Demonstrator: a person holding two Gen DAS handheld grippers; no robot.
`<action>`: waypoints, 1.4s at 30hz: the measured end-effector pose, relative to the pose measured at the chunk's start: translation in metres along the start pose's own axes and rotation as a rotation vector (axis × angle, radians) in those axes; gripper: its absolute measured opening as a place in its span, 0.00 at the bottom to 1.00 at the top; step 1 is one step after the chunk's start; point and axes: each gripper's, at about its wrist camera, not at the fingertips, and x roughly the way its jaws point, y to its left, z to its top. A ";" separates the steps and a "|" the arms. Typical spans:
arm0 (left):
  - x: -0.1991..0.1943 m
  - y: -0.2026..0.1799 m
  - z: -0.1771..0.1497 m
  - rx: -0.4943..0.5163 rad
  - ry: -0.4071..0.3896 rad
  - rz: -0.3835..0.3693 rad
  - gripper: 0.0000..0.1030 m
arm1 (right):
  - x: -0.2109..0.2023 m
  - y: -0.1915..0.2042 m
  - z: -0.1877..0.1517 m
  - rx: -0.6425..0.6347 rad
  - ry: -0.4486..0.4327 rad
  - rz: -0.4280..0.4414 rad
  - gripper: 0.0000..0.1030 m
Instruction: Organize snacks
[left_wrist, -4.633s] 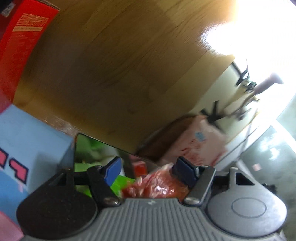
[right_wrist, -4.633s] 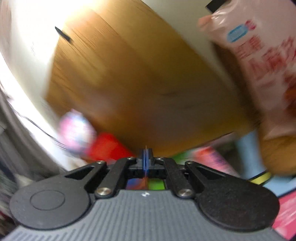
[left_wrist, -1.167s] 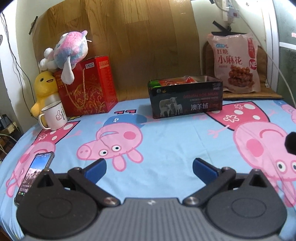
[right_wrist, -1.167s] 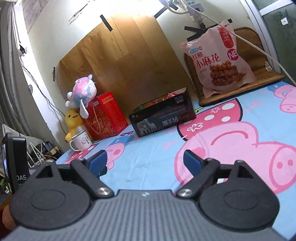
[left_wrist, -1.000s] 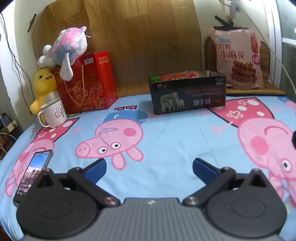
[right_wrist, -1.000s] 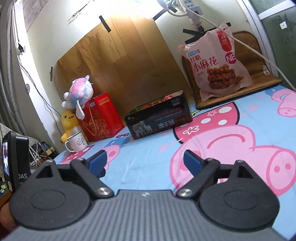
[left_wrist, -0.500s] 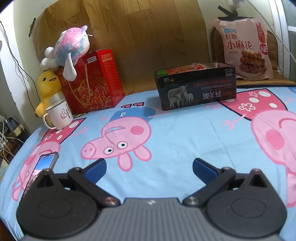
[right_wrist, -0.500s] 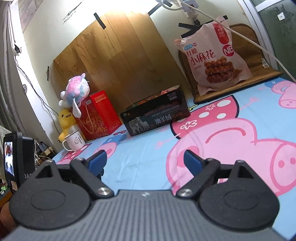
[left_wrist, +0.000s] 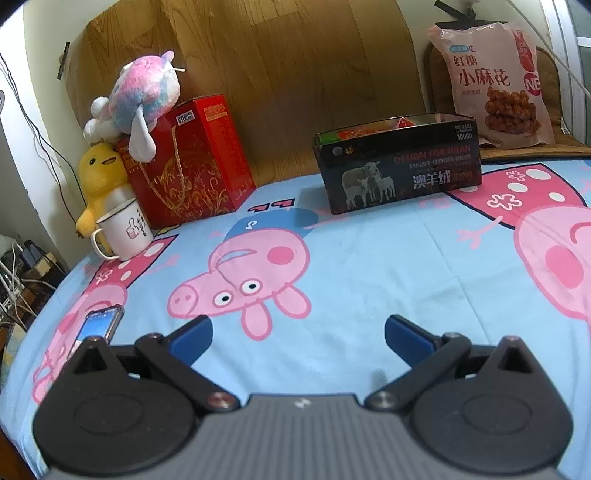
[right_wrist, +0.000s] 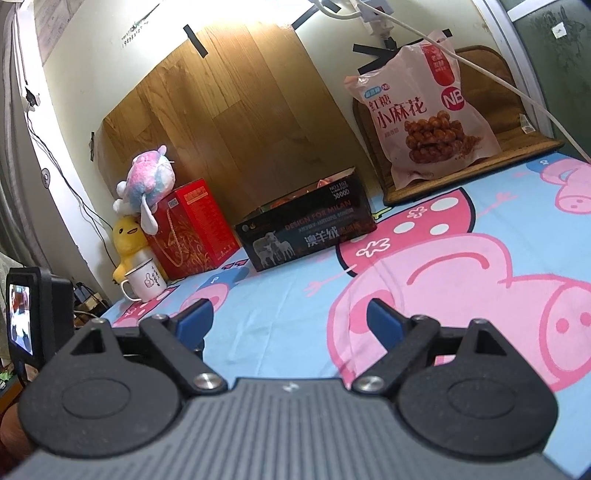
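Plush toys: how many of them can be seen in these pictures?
2. The pink-and-blue plush toy lies on top of the red gift box. The yellow duck plush stands left of that box, behind the white mug. Others may be hidden.

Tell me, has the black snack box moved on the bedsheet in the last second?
No. The black snack box sits by the same spotted pink patch of the sheet; only the camera view shifted.

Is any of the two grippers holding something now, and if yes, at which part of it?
Nothing is held. The left gripper and the right gripper both stand open, with only the light-blue cartoon-pig bedsheet between their blue fingertips.
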 end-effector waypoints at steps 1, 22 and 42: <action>0.001 0.001 0.000 0.000 0.001 -0.003 1.00 | 0.001 -0.001 0.000 0.000 0.003 0.001 0.89; 0.008 -0.003 -0.002 -0.002 0.026 -0.026 1.00 | 0.009 -0.008 -0.002 0.019 0.024 0.002 0.89; 0.005 -0.008 -0.002 0.039 -0.013 0.041 1.00 | 0.010 -0.011 -0.003 0.027 0.032 0.004 0.90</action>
